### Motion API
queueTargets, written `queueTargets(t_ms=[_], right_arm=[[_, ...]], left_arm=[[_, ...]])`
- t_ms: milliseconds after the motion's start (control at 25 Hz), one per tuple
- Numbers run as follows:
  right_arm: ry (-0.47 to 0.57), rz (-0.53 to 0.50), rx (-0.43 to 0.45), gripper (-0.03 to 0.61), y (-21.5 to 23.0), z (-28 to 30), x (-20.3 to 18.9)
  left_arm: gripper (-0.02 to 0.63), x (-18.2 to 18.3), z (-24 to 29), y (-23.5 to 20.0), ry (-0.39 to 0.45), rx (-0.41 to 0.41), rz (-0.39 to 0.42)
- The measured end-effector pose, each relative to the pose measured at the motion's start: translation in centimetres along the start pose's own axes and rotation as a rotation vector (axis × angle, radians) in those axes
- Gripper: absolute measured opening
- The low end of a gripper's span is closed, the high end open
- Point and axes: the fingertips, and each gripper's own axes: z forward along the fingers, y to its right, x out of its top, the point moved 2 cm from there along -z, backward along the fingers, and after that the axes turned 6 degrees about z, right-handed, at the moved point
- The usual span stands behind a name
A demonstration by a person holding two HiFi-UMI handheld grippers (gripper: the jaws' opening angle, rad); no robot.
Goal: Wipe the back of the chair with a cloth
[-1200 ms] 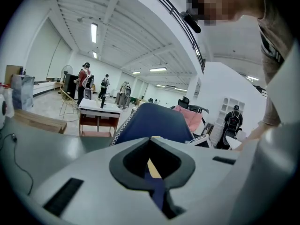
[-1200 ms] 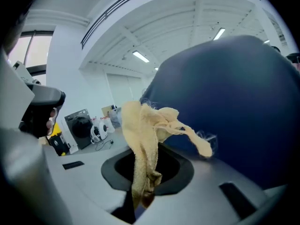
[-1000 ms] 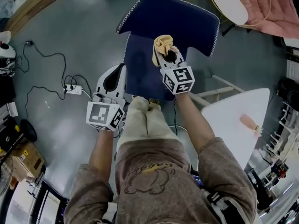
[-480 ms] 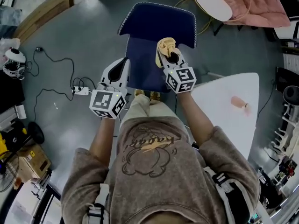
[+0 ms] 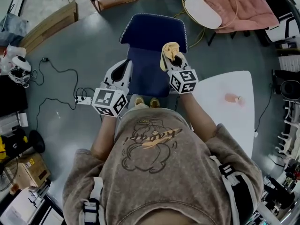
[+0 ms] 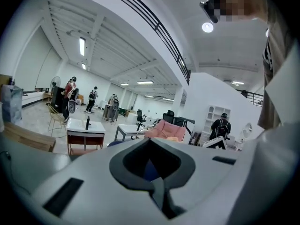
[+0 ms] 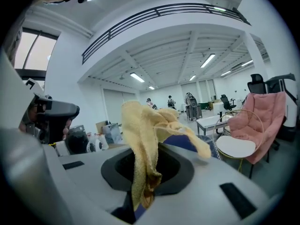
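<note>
A dark blue chair stands on the grey floor straight ahead, backrest farthest from me and seat nearer. My right gripper is shut on a yellow cloth, held above the seat's right side near the lower right of the backrest. The cloth bunches over the jaw tips and droops between them. My left gripper hovers beside the seat's left edge, jaws shut with nothing in them. In the left gripper view a sliver of blue chair shows through the jaw window.
A white table with a small pink object stands at the right. A pink armchair is at the back right. A power strip and cables lie on the floor left. A wooden platform is at the back left.
The head camera has pulled up and back, so the chair looks smaller. Both grippers stay near the seat; the right one still holds the cloth, now at the backrest's lower right.
</note>
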Motion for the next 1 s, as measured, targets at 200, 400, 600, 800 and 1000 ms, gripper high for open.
queueTargets(t_ms=[200,400,600,800,1000], right_arm=[[0.051,0.008,0.012,0.071,-0.9,-2.6,1.8],[0.080,-0.011,0.033,0.071,-1.7,-4.9,2.9],[0.087,-0.010,0.039,0.071,-2.2,-7.2,2.8],[0.105,-0.016,0.056,0.071,-3.2,-9.4,3.2],[0.117,-0.013,0.063,0.071,-3.9,-11.6,3.5]], left_arm=[[0.008,0.6,-1.8,1.8,-0.014,-0.022,0.049],[0.008,0.2,-3.1,2.9,-0.019,-0.025,0.046],[0.009,-0.5,-3.5,4.1,-0.021,-0.026,0.032],[0.008,-1.0,-3.7,4.6,-0.031,-0.029,0.030],[0.008,-1.4,-3.6,4.8,-0.039,-0.027,0.023]])
